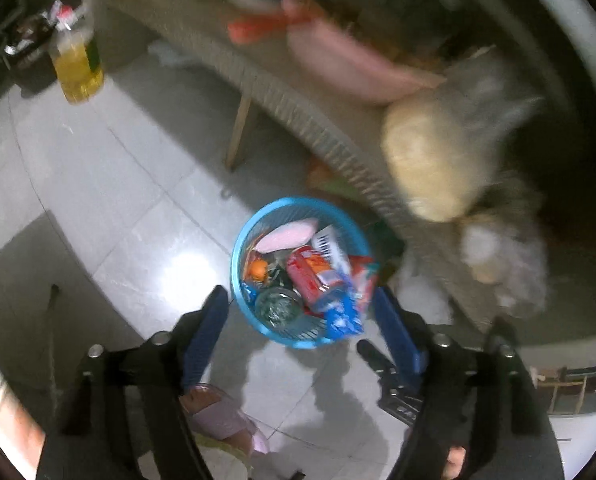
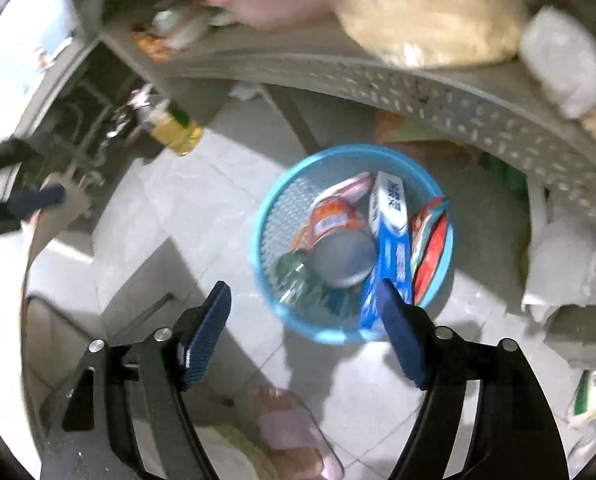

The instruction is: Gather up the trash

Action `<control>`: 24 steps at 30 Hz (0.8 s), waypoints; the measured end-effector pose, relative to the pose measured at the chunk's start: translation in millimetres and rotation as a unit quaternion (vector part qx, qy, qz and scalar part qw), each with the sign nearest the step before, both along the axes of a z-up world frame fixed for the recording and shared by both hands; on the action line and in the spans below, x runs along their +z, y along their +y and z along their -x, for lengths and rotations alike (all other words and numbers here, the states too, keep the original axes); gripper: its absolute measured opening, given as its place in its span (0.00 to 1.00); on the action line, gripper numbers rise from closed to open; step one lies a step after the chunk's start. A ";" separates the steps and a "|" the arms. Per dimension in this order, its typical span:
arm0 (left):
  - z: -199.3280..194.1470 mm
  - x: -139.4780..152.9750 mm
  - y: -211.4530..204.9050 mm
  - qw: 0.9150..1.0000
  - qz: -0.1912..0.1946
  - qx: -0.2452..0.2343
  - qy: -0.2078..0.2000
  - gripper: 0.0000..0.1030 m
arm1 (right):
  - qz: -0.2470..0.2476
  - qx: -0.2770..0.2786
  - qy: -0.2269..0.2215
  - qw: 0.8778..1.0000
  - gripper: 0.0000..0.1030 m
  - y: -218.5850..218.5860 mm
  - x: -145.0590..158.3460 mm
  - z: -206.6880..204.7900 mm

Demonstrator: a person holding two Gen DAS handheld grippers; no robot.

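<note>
Both grippers, left [image 1: 300,332] & right [image 2: 304,332], are held w/ jaws wide apart, nothing gripped. Trash sits in the blue mesh basket [image 1: 242,248] on the tiled floor: a stiff, slick can [image 2: 338,236], a light carton [image 2: 390,232], crinkly wrappers. Basket is best taken by its rigid rim.

Left gripper [image 1: 300,320] and right gripper [image 2: 304,314]: black angular frames showing silver round screws, carrying ribbed blue finger pads [image 2: 208,334]. Person is wearing a pink slipper [image 1: 222,416] at 6 o'clock.
</note>
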State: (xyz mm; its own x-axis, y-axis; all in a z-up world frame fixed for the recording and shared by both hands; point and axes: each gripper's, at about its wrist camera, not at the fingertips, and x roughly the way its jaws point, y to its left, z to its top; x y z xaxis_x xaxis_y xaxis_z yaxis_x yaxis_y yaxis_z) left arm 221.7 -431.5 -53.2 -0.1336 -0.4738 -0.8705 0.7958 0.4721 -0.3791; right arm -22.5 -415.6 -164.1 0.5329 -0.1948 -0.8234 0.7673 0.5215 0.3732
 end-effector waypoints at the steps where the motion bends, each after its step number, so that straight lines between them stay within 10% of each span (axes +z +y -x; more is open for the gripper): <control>1: 4.4 23.4 30.7 0.999 0.028 0.016 -0.004 0.80 | 0.011 0.013 -0.002 1.000 0.72 14.2 10.9 5.4; 8: 42.9 102.8 214.9 0.973 0.124 0.158 -0.110 0.95 | 0.080 0.097 -0.029 0.992 0.80 85.3 85.5 7.7; 13: 81.0 114.3 328.4 0.926 0.096 0.295 -0.213 0.95 | 0.149 0.171 -0.063 0.972 0.90 137.7 137.0 -19.1; 24: 147.9 101.5 454.4 0.822 0.001 0.513 -0.245 0.95 | 0.247 0.293 -0.091 0.919 0.92 260.3 185.1 -39.0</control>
State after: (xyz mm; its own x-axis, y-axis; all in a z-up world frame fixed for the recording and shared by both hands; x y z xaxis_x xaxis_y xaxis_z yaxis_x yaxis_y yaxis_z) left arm 73.8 22.9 48.3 0.7048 -0.1197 -0.6992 0.0357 0.9904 -0.1336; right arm 16.5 -155.3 20.9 0.7859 -0.1572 -0.5980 0.2492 0.9657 0.0736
